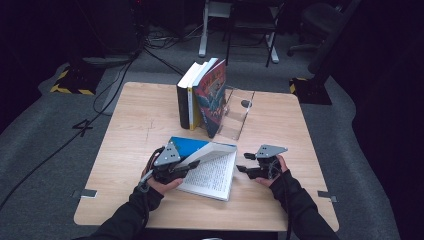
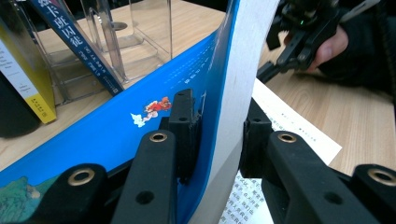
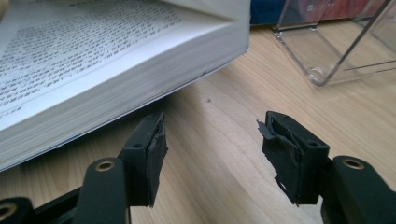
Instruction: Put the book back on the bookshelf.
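Open book [image 1: 212, 167] lies flat on the bench [image 1: 135, 115], nearer the person than the clear acrylic bookend [image 1: 235, 114], which props three upright books [image 1: 202, 95].

Left tongs [image 2: 217, 135] clamped on the blue front cover plus a sheaf of pages, holding that wad raised off the printed spread. Right tongs [image 3: 210, 140] spread apart, holding nothing, low over the bench just off the book's page edge, on the side away from the left tongs.

Step judged: closing the book, or lifting it by the cover. Next move likely calls for swinging the cover over the spread, the right tongs steadying the page block so it doesn't slide.
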A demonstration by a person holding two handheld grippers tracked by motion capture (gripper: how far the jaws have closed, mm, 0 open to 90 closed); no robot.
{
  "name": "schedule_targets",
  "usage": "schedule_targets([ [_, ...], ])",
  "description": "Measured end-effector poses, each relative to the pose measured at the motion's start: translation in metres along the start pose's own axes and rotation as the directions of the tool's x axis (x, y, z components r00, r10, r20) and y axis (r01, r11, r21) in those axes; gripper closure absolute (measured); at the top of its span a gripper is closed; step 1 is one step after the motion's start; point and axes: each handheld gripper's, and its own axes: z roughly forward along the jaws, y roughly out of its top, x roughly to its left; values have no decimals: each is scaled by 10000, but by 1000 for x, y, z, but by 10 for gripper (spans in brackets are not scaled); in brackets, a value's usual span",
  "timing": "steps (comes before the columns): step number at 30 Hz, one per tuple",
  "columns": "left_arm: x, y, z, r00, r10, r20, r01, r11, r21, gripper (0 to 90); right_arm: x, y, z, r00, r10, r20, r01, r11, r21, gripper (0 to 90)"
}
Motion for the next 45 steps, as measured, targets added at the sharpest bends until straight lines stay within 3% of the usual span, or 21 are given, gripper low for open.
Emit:
schedule_targets([
  [2,1,0,-2,10000,-5,25,5,10000,-50,723,3,-1,5,9996,-293,51,291,9993,252,389],
  [6,2,1,-3,10000,15,75,-15,10000,-69,723,8,2,5,9982,-274,-526,260,9992,-288,387],
  [9,1,3,-4,9999,48,134,-48,10000,-30,724,13,5,1,9957,-466,-797,425,9977,-523,482],
  [13,-2,7,-8,9996,-54,267,61,9996,-290,730,11,8,-8,9891,-132,-1468,-62,9914,-1306,500],
  [16,-3,11,-11,9983,-238,540,273,9976,-643,738,14,17,-18,9901,-202,-1391,-68,9816,-1907,502],
  [20,-5,15,-18,9932,-560,1020,670,9920,-1073,743,23,32,-34,9917,-379,-1225,24,9606,-2780,502],
  [23,-10,21,-22,9941,-221,1059,328,9944,-1003,751,27,41,-44,9938,-344,-1061,-18,9461,-3238,502],
  [26,-22,24,-25,9953,535,809,-495,9975,-510,752,32,50,-49,9962,-526,-692,259,9392,-3423,503],
  [28,-26,22,-27,9947,786,668,-763,9964,-361,753,36,60,-50,9967,-680,-444,483,9357,-3495,504],
  [33,-21,14,-45,9986,445,279,-421,9958,-818,752,47,76,-47,9937,-964,-566,680,9231,-3785,517],
  [36,-22,9,-51,9977,676,82,-667,9943,-827,747,55,87,-46,9901,-1267,-603,942,9185,-3840,517],
  [38,-23,3,-54,9989,461,62,-453,9948,-916,731,59,93,-44,9892,-1328,-624,990,9180,-3841,506],
  [45,-39,-3,-59,9948,707,-738,-752,9953,-602,632,69,104,-38,9834,-1570,-914,1091,9127,-3939,448],
])
